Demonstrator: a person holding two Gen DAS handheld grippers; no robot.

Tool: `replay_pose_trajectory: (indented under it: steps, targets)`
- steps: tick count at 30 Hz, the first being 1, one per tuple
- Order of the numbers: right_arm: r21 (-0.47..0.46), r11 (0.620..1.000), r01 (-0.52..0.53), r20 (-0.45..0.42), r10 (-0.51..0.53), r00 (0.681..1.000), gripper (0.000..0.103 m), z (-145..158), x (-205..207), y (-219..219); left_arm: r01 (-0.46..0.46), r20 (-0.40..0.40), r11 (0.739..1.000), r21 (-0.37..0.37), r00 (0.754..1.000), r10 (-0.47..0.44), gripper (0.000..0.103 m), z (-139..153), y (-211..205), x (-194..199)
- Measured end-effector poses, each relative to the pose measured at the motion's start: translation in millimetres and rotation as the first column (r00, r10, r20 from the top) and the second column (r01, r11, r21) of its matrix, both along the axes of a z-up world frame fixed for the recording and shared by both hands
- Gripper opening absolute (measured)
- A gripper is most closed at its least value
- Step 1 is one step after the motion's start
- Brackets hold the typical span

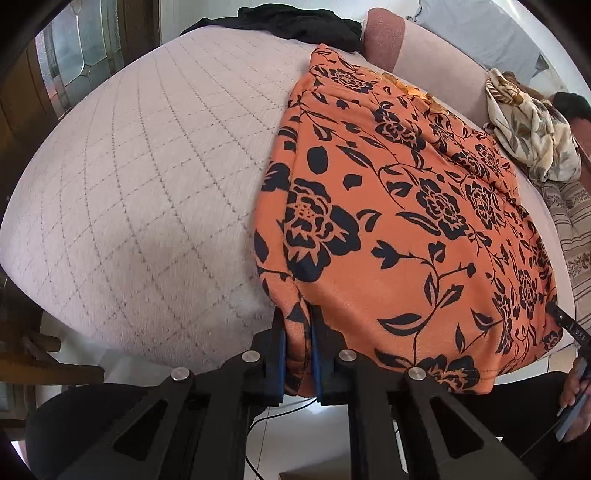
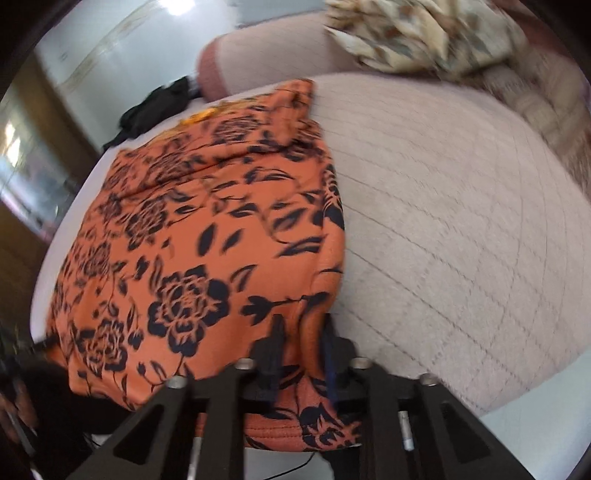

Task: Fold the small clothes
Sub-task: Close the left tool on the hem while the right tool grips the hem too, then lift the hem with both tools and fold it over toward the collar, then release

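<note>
Orange cloth (image 1: 399, 229) with black flowers, spread flat over the near part of a quilted pink-grey bed (image 1: 147, 192), hem hanging a little past the near edge. Left gripper (image 1: 298, 354) clamped on a gathered bunch of the cloth's near-left corner, blue pads (image 1: 281, 360) pressed in on both sides of the fold. Right gripper (image 2: 301, 362) at the near-right corner of the cloth (image 2: 207, 236), fabric bunched between its fingers and gripped there, though blurred by motion. Layered along the far part, with an inner fold showing brighter orange near the top edge. Seen from the left wrist, right gripper's tip (image 1: 565, 325) at the cloth's far-right hem, with the hand (image 1: 576, 402) below it. Black garment (image 1: 295, 22) crumpled at the far edge of the bed, just beside a pink bolster (image 1: 384, 37). Cream patterned cloth (image 1: 532, 129) heaped to the right, apart from the orange one. Striped fabric (image 1: 576, 236) further right, off the bed's side
</note>
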State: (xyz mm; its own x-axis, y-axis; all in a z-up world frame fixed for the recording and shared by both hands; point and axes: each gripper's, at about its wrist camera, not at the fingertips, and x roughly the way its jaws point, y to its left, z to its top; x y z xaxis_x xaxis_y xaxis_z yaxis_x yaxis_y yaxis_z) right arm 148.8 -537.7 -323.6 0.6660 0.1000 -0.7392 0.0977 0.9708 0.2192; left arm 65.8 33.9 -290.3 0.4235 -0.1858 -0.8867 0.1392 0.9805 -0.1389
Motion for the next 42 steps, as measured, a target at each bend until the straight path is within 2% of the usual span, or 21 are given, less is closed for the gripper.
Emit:
replay_pose_trajectory:
  steps: [2, 5, 12, 14, 16, 17, 19, 21, 22, 23, 24, 26, 28, 29, 30, 31, 32, 34, 35, 38, 42]
  targets:
    - [0.029, 0.999, -0.040, 0.043, 0.039, 0.998, 0.008, 5.6, -4.7, 2.9, 0.014, 0.000, 1.000, -0.021, 1.000, -0.014, 0.010, 4.0, 0.6, 1.0]
    - [0.137, 0.988, -0.076, 0.097, 0.063, 0.993, 0.007, 13.2, -10.8, -3.3, 0.022, 0.020, 0.996, -0.089, 1.000, -0.021, 0.010, 20.4, 5.5, 5.2]
    - [0.341, 0.938, -0.069, 0.124, 0.028, 0.992, 0.005, 21.8, -16.3, -27.9, 0.036, 0.108, 0.987, -0.158, 0.994, -0.019, 0.010, 69.3, 18.5, 17.6]
    - [0.355, 0.933, -0.049, 0.112, 0.009, 0.994, 0.005, 19.9, -13.5, -31.6, 0.048, 0.102, 0.989, -0.140, 0.994, -0.034, 0.010, 64.6, 12.8, 18.3]
    - [0.339, 0.941, -0.015, 0.042, 0.001, 0.999, 0.005, 11.3, -8.8, -34.2, 0.051, 0.080, 0.993, -0.104, 0.996, -0.042, 0.010, 55.6, 14.2, 13.9]
    - [0.349, 0.937, -0.005, 0.000, 0.005, 1.000, 0.009, 5.6, -5.6, -34.5, 0.042, 0.053, 0.995, -0.095, 0.998, -0.037, 0.011, 47.2, 16.7, 10.1]
    - [0.352, 0.936, 0.013, -0.066, 0.011, 0.998, 0.009, -4.2, 0.9, -33.4, 0.013, -0.012, 0.995, -0.102, 1.000, -0.014, 0.011, 29.9, 19.7, 9.1]
    - [0.325, 0.946, 0.014, -0.071, 0.009, 0.997, 0.011, -4.9, 2.8, -30.4, -0.022, -0.080, 0.994, -0.109, 0.997, 0.013, 0.021, 13.3, 23.8, 8.8]
    - [0.325, 0.946, 0.010, -0.069, 0.013, 0.998, 0.014, -5.4, 3.2, -29.5, -0.036, -0.107, 0.993, -0.108, 0.994, 0.025, 0.026, 7.8, 25.3, 8.6]
    - [0.328, 0.945, 0.008, -0.070, 0.016, 0.997, 0.024, -5.6, 3.5, -28.9, -0.053, -0.126, 0.993, -0.106, 0.991, 0.040, 0.036, 2.9, 26.5, 8.8]
    - [0.327, 0.945, 0.011, -0.076, 0.015, 0.997, 0.044, -6.1, 3.9, -27.7, -0.066, -0.138, 0.992, -0.109, 0.989, 0.050, 0.048, 0.9, 27.6, 9.1]
    - [0.308, 0.950, 0.048, -0.114, -0.013, 0.993, 0.085, -10.4, 5.5, -25.6, -0.075, -0.145, 0.989, -0.125, 0.988, 0.057, 0.055, -1.0, 27.5, 9.2]
    - [0.280, 0.959, 0.053, -0.122, -0.019, 0.992, 0.084, -13.5, 5.7, -20.0, -0.057, -0.135, 0.993, -0.099, 0.990, 0.043, 0.055, -1.6, 22.6, 8.7]
    - [0.237, 0.971, 0.026, -0.102, -0.002, 0.995, 0.079, -11.7, 5.6, -14.0, -0.044, -0.124, 0.996, -0.082, 0.992, 0.033, 0.055, -1.8, 19.0, 8.1]
    - [0.200, 0.980, 0.008, -0.094, 0.011, 0.996, 0.071, -10.4, 5.2, -11.3, -0.034, -0.114, 0.997, -0.073, 0.993, 0.026, 0.046, -1.7, 17.0, 7.5]
    - [0.151, 0.988, -0.014, -0.094, 0.029, 0.995, 0.045, -10.8, 5.8, -5.8, -0.024, -0.106, 0.997, -0.070, 0.994, 0.016, 0.036, -1.3, 15.2, 6.5]
    - [0.102, 0.995, -0.018, -0.102, 0.029, 0.994, 0.024, -11.9, 7.1, -0.7, -0.012, -0.096, 0.997, -0.072, 0.995, 0.005, 0.014, -0.9, 13.1, 5.9]
    - [0.015, 1.000, -0.025, -0.104, 0.027, 0.994, 0.017, -11.6, 7.6, 9.2, -0.007, -0.099, 0.994, -0.108, 0.995, -0.003, 0.009, 0.6, 15.0, 6.1]
    - [0.023, 0.999, -0.031, -0.099, 0.033, 0.995, 0.011, -10.2, 7.1, 10.1, -0.004, -0.095, 0.994, -0.111, 0.995, -0.007, 0.008, 2.8, 16.3, 8.5]
    - [0.124, 0.991, -0.040, -0.074, 0.049, 0.996, 0.009, -2.7, 4.4, 2.5, 0.027, -0.082, 0.989, -0.145, 0.996, -0.039, 0.008, 15.2, 18.4, 12.8]
    - [0.269, 0.961, -0.065, -0.025, 0.075, 0.997, 0.009, 17.4, 3.9, -15.8, 0.049, -0.053, 0.971, -0.232, 0.997, -0.063, 0.008, 44.4, 22.6, 35.4]
